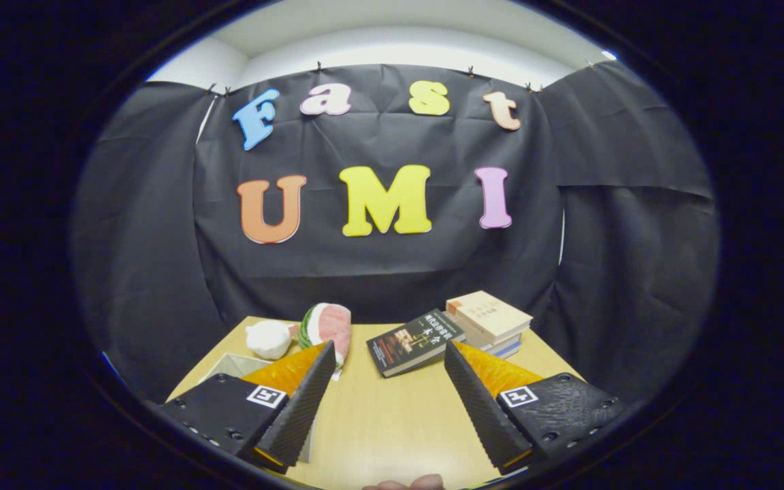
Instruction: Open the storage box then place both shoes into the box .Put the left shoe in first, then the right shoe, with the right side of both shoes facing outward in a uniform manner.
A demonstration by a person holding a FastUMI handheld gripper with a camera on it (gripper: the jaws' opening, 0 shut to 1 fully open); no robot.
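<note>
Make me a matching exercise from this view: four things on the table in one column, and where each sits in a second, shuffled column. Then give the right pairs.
Things
1. gripper
2. dark book
3. stack of books
4. watermelon slice toy

Places
A. piled at the far right of the table, beyond the right finger
B. open, nothing between its fingers, bare tabletop below
C. lying flat just ahead of the gap between the fingers
D. beyond the left finger, next to a white plush toy

Pairs: 1-B, 2-C, 3-A, 4-D
</note>
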